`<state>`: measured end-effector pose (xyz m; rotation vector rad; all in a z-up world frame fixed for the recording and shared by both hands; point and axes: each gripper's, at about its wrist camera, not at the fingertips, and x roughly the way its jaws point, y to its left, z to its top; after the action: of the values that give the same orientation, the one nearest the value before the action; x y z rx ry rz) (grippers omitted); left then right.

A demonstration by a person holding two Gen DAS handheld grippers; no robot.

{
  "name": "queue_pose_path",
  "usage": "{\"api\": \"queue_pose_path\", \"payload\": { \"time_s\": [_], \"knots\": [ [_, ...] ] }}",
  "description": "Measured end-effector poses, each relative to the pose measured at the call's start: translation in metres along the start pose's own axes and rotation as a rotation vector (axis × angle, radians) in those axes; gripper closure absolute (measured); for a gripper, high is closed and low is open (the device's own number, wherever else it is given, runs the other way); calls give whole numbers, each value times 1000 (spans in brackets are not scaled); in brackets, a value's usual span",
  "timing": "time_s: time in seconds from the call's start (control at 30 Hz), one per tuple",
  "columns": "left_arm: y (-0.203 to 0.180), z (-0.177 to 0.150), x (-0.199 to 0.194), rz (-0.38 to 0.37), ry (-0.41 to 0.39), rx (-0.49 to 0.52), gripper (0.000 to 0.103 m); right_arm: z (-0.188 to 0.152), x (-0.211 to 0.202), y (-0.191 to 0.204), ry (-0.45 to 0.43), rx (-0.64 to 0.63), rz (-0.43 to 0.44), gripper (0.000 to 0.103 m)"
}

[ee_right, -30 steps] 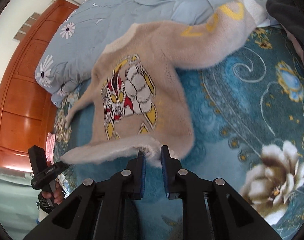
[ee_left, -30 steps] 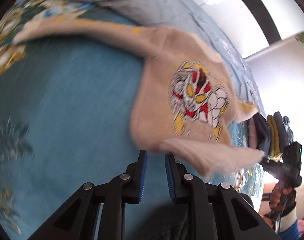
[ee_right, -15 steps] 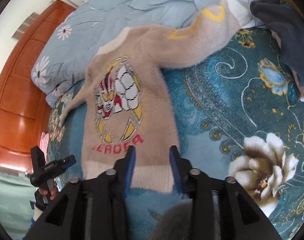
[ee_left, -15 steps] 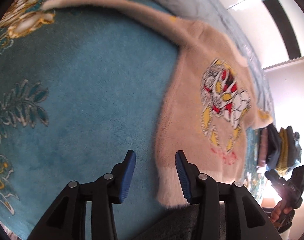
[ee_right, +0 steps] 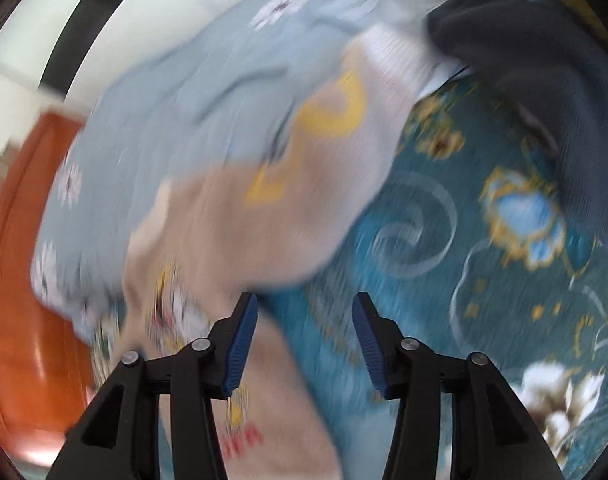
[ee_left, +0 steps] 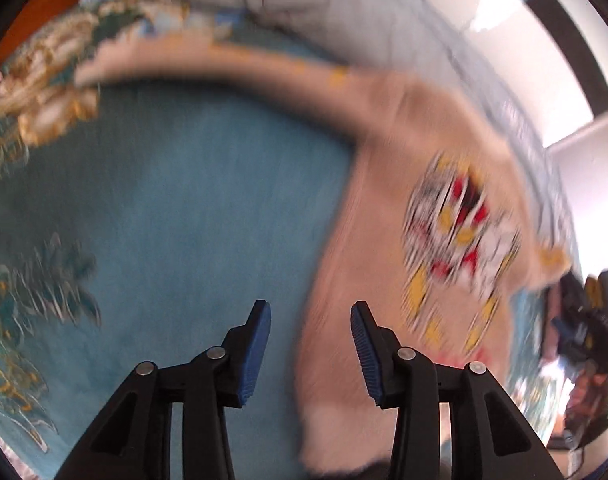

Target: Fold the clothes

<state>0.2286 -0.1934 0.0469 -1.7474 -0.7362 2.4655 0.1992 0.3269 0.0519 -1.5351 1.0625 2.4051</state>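
Observation:
A beige fuzzy sweater (ee_left: 384,240) with a red, white and yellow cartoon print lies spread flat on a teal blanket (ee_left: 184,208). Its left sleeve (ee_left: 208,64) stretches away to the upper left. My left gripper (ee_left: 310,320) is open and empty above the sweater's left hem edge. In the right wrist view the sweater's body (ee_right: 232,240) and its right sleeve (ee_right: 336,120) with yellow marks show, blurred. My right gripper (ee_right: 304,312) is open and empty beside the sweater's right edge, over the blanket (ee_right: 444,260).
A pale blue floral duvet (ee_right: 184,112) lies bunched beyond the sweater. A dark garment pile (ee_right: 544,80) sits at the right, near the sleeve's cuff. A wooden headboard (ee_right: 12,280) stands at the left. The other gripper and hand show in the left wrist view (ee_left: 584,340).
Both grippers let go of the sweater's hem and opened wide. The sweater now lies flat. Both views are blurred by motion, and the right gripper has swung toward the right sleeve.

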Motion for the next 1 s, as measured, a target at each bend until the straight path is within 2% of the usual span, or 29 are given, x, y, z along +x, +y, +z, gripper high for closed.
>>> {"api": "queue_pose_path", "payload": {
  "time_s": [0.03, 0.17, 0.23, 0.4, 0.6, 0.7, 0.83, 1.0],
  "knots": [
    [-6, 7, -4, -6, -29, -8, 51, 6, 3, -5, -7, 20, -6, 51],
    [-34, 34, -6, -66, -115, -39, 48, 29, 16, -23, -34, 101, -28, 50],
    [-48, 40, 3, -100, -118, -47, 48, 41, 23, -32, -47, 142, -39, 50],
    [-77, 41, 41, -130, -39, -9, 48, 69, 39, -54, -81, 241, -66, 50],
    [-94, 33, 72, -141, 36, 21, 48, 92, 69, -50, -69, 211, -57, 47],
    [-95, 34, 72, -148, 42, 20, 48, 98, 78, -52, -83, 229, -50, 46],
    [-96, 35, 73, -147, 48, 13, 46, 102, 81, -51, -130, 245, -48, 38],
    [-91, 37, 74, -147, 46, -3, 46, 107, 81, -46, -192, 249, -51, 38]
  ]
}}
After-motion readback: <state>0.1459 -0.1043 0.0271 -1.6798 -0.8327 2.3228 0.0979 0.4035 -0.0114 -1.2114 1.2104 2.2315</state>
